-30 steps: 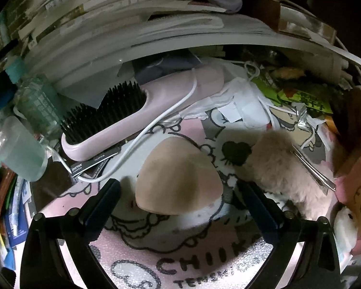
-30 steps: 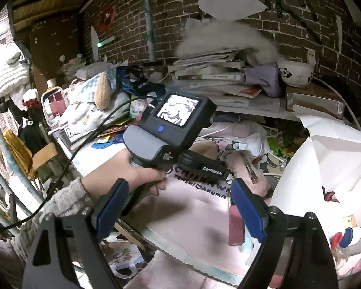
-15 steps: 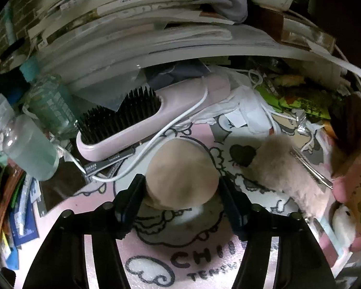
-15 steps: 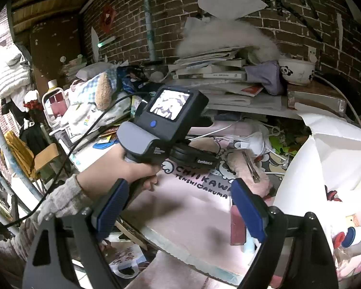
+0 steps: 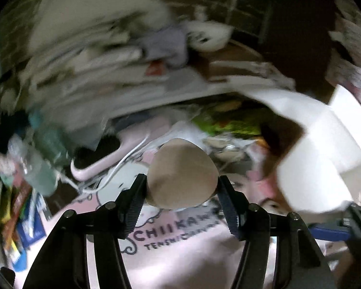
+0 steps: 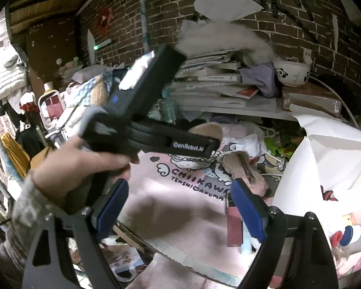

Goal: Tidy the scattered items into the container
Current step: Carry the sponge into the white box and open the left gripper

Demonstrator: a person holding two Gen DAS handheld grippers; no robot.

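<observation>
Cluttered pink Chiikawa mat (image 5: 180,260) with loads left, hairbrush (image 5: 101,163) and fluffy clip (image 6: 243,171) included, but I've got my left gripper (image 5: 181,187) clamped on the beige makeup sponge (image 5: 180,171), airborne, white paper bag (image 5: 320,159) alongside, right gripper (image 6: 178,207) spread empty.

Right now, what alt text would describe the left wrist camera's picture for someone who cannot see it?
The left gripper holds a beige teardrop-shaped sponge above a pink cartoon mat. Behind, blurred, lie a pink hairbrush with a white cable and a white container to the right.
</observation>
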